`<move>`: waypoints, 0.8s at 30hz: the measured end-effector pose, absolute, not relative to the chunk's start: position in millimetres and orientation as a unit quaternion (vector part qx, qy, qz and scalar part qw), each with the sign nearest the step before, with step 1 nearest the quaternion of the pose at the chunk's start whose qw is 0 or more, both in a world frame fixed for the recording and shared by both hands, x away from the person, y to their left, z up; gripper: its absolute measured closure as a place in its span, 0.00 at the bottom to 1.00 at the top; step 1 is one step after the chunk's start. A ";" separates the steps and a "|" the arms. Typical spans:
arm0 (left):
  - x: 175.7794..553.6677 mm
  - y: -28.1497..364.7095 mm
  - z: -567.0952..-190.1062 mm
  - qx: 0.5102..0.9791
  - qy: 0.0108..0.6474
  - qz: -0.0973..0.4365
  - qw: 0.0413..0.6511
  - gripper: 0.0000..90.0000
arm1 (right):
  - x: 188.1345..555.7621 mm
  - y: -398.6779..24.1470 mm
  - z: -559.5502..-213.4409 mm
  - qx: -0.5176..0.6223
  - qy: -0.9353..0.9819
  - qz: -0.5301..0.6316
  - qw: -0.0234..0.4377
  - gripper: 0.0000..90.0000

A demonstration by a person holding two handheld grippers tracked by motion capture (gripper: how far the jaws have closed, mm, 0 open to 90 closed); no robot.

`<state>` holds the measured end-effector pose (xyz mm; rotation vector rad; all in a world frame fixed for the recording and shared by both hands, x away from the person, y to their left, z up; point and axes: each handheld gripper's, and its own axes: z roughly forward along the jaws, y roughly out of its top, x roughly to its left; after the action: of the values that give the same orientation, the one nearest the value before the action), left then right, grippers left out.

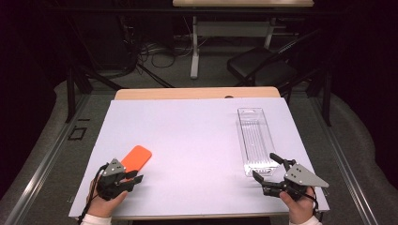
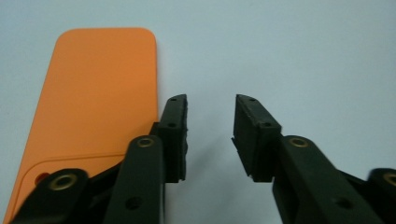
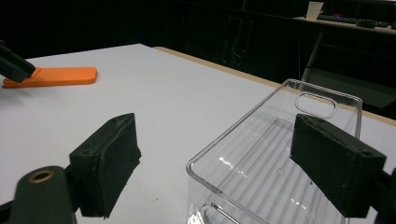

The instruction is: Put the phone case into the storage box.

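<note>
— Where's the orange case [image 1: 136, 158] lying?

— Flat on the white table sheet [image 1: 187, 140], near the front left. Its near end is hidden under the left gripper [image 1: 133, 178] in the high view, and in the left gripper view the case [image 2: 93, 107] is cut off at the bottom by the jaw's arm, with a small red dot just peeking out.

— Is the left gripper holding it?

— No. Its jaws stand partly apart with nothing but bare sheet between them; the case lies just beside the left jaw, outside the gap.

— And the other side?

— A clear plastic tray [image 1: 256, 140] lies lengthwise at the right of the sheet, well apart from the case. The right gripper [image 1: 268, 168] sits at its near end with jaws wide apart. In the right gripper view the tray [image 3: 261, 154] has one jaw outside its near corner and one over its ribbed floor (whether the pads touch the wall I cannot tell).

— Anything beyond?

— A dark chair [image 1: 260, 65] and a table leg [image 1: 194, 47] behind the table; the rest is too dim to make out.
</note>
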<state>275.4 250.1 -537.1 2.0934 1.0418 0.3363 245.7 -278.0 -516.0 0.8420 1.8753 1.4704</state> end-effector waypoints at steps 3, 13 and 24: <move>274.8 249.7 -535.5 0.813 0.410 0.139 0.389 0.60 | 245.7 -278.0 -516.0 0.318 0.707 0.555 0.302 0.16; 269.4 246.7 -526.8 0.795 0.389 0.180 0.429 0.48 | 245.9 -277.8 -516.1 0.316 0.708 0.554 0.303 0.16; 273.0 244.9 -522.7 0.789 0.386 0.146 0.455 0.24 | 246.0 -277.3 -516.4 0.316 0.708 0.554 0.302 0.16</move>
<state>273.0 244.9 -522.7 1.9468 0.9522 0.3593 246.0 -277.3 -516.4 0.8382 1.8780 1.4694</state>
